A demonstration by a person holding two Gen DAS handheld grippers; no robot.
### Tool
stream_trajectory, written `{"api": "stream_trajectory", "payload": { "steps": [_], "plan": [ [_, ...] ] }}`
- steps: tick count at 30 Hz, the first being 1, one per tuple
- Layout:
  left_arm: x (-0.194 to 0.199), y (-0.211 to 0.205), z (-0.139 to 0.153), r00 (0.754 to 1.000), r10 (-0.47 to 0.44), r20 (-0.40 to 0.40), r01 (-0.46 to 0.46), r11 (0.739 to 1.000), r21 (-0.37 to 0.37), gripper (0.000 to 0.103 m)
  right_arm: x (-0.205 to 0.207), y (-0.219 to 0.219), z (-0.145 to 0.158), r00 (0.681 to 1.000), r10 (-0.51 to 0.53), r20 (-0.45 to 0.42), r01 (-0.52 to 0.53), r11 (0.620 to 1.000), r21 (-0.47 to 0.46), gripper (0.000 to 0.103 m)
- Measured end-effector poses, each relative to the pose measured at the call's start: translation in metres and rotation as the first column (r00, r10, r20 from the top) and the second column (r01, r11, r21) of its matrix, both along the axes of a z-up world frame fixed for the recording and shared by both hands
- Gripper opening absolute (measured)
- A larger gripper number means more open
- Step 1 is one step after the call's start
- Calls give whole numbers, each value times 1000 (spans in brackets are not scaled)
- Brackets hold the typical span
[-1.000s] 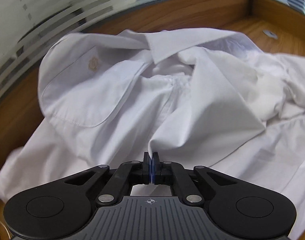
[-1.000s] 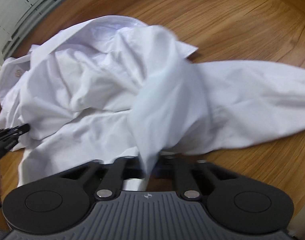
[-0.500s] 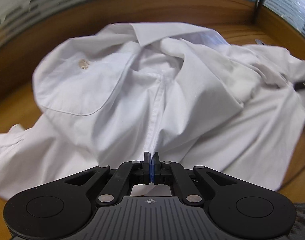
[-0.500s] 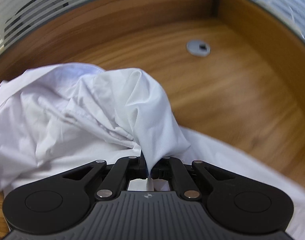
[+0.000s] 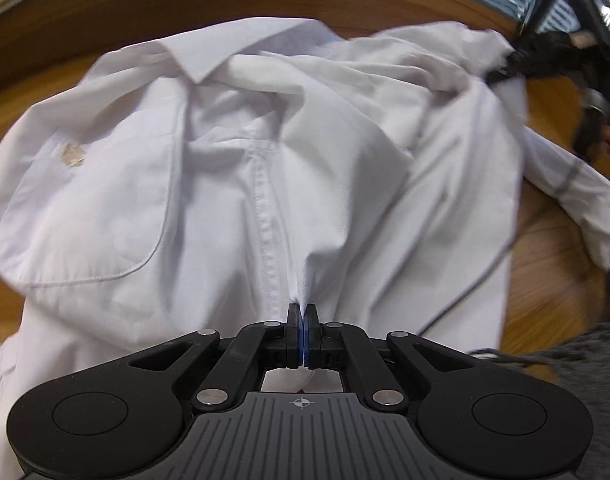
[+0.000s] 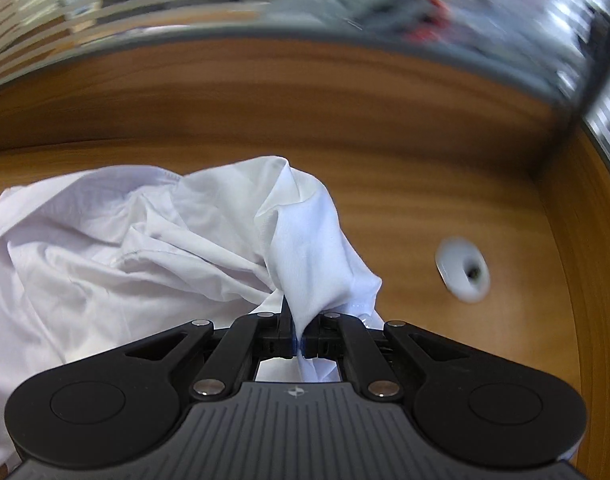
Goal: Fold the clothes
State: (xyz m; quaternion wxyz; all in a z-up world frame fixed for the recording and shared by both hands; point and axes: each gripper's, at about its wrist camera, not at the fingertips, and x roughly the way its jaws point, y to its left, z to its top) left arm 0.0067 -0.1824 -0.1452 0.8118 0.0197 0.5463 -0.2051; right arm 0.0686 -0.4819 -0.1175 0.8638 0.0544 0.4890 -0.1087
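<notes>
Both grippers have swung across the bench since a second ago, dragging the white shirt (image 5: 297,168) with them — its collar (image 5: 225,52) and buttoned front now face the left wrist camera more squarely, and the heap looks more spread out. The left gripper (image 5: 303,312) has its jaws closed on the placket (image 5: 265,208), while the right gripper (image 6: 299,320) has its jaws closed on a bunched peak of fabric at the shirt's other side. The shirt lies crumpled on the wooden bench (image 6: 425,184), near its back edge, its chest pocket (image 5: 85,208) up. No fold is made yet — judging by this, the spreading flat is unfinished and all folds remain.
</notes>
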Motion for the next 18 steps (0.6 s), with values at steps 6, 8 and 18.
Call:
{"api": "stream_trajectory", "payload": {
  "steps": [6, 8, 18],
  "plan": [
    [-20, -7, 9, 1000, -12, 22, 13, 999, -30, 3, 43, 16, 13, 991, 130, 44, -130, 991, -13, 2],
    [-24, -9, 14, 999, -29, 39, 29, 999, -20, 9, 48, 17, 15, 988, 144, 51, -144, 990, -11, 3],
    [-15, 15, 57, 980, -43, 193, 35, 998, 46, 64, 1, 25, 37, 978, 203, 48, -202, 979, -39, 64]
  ]
}}
